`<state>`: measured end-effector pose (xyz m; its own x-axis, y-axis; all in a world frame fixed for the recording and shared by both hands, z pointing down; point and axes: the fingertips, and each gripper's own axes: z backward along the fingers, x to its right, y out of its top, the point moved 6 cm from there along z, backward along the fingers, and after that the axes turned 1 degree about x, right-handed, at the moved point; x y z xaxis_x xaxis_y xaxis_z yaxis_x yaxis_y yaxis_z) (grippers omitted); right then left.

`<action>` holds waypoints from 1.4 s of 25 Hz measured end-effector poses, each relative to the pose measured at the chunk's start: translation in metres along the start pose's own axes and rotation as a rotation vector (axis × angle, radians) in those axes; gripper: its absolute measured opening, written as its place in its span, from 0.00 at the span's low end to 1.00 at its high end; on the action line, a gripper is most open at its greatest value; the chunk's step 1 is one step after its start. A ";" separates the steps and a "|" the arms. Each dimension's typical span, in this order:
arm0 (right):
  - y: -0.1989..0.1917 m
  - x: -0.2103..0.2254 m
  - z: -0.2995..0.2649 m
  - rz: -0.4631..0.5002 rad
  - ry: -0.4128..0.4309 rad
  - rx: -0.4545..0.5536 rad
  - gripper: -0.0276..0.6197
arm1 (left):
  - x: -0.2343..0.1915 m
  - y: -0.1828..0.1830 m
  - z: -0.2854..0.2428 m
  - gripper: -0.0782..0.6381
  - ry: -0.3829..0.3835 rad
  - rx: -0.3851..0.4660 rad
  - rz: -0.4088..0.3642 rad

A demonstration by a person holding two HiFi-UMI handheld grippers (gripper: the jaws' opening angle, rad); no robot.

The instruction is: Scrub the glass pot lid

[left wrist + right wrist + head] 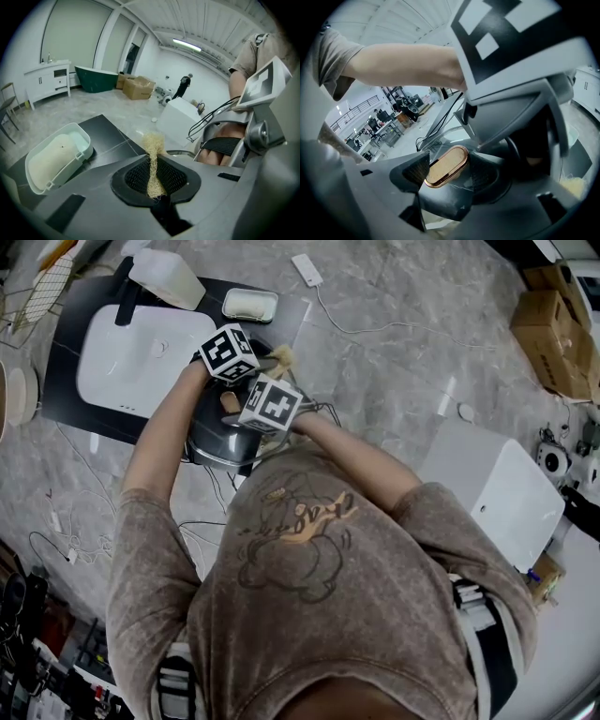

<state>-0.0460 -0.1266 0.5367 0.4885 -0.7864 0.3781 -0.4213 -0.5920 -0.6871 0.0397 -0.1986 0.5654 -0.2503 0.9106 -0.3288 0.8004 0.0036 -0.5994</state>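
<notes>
In the head view both grippers meet over a dark pot (214, 439). My right gripper (241, 402) is shut on the wood-topped, copper-rimmed knob (446, 165) of the glass pot lid (440, 135), holding the lid tilted over the pot. In the right gripper view the knob sits squarely between the two jaws of my right gripper (445, 171). A straw-coloured fibre scrubber (152, 161) is pinched in my left gripper (154, 177), its tuft sticking out past the jaws just above the lid's rim (180, 152). The same scrubber (279, 357) shows beside the left gripper (264, 358).
A white basin (141, 362) lies on a black mat (70, 320) left of the pot. A white lidded dish (249, 304) sits behind it. A white box (497, 488) stands right, cardboard boxes (553, 324) far right. Cables (70, 540) trail on the floor.
</notes>
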 end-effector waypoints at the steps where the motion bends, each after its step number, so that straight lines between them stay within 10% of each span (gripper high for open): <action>1: 0.000 0.000 0.000 0.002 -0.001 0.000 0.45 | 0.000 0.000 -0.001 0.17 -0.019 -0.010 0.009; 9: -0.001 -0.003 0.001 0.010 0.000 0.017 0.45 | 0.002 0.003 -0.003 0.17 -0.085 -0.047 0.051; 15: -0.002 -0.004 0.001 0.039 0.000 0.035 0.47 | -0.005 0.000 0.009 0.18 -0.072 0.068 0.222; 27: 0.008 -0.002 0.015 0.159 -0.026 0.024 0.46 | -0.009 -0.034 0.108 0.18 0.485 0.361 0.365; 35: 0.034 0.010 0.059 0.155 -0.086 0.148 0.45 | 0.066 -0.062 0.191 0.18 0.829 0.550 0.452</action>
<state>-0.0109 -0.1441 0.4806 0.4924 -0.8443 0.2114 -0.3826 -0.4282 -0.8187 -0.1303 -0.2174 0.4415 0.6155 0.7773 -0.1302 0.3215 -0.3985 -0.8590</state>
